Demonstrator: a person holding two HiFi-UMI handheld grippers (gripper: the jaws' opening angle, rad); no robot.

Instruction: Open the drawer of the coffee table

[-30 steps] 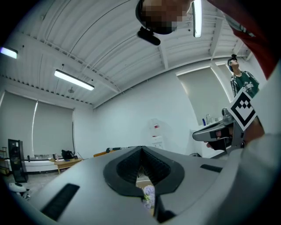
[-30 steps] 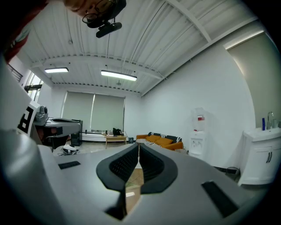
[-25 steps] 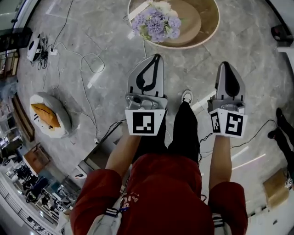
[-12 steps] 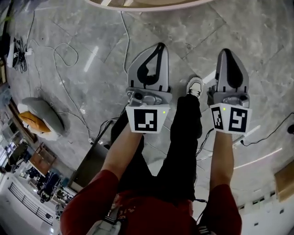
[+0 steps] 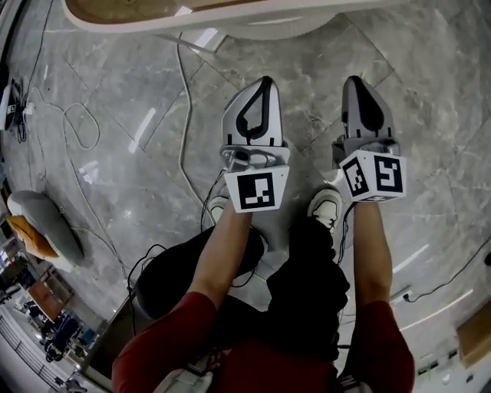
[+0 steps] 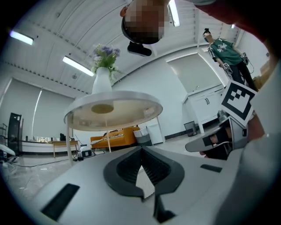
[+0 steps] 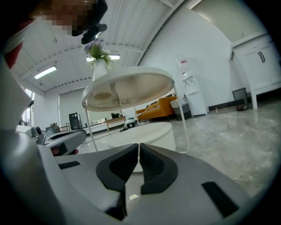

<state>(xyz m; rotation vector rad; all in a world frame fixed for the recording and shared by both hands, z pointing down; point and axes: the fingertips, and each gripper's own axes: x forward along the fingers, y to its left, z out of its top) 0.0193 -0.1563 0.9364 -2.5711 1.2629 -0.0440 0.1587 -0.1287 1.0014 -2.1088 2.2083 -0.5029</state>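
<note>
The round coffee table shows only as a pale rim at the top edge of the head view. From the right gripper view I see its upper tray on thin legs, a vase of purple flowers on it, and a white round lower body. My left gripper points level at the table from short of it, its fingertips meeting, nothing held. My right gripper is beside it, shut and empty. No drawer front can be made out.
Cables trail over the grey marble floor left of the grippers. My shoes are under my arms. A grey and orange cushion-like thing lies far left. A person in green, white cabinets and an orange sofa are far off.
Both grippers have sunk low together with the head camera. The table has slid up to the top edge of the head view, and the flowers have left it. Jaws unchanged.
</note>
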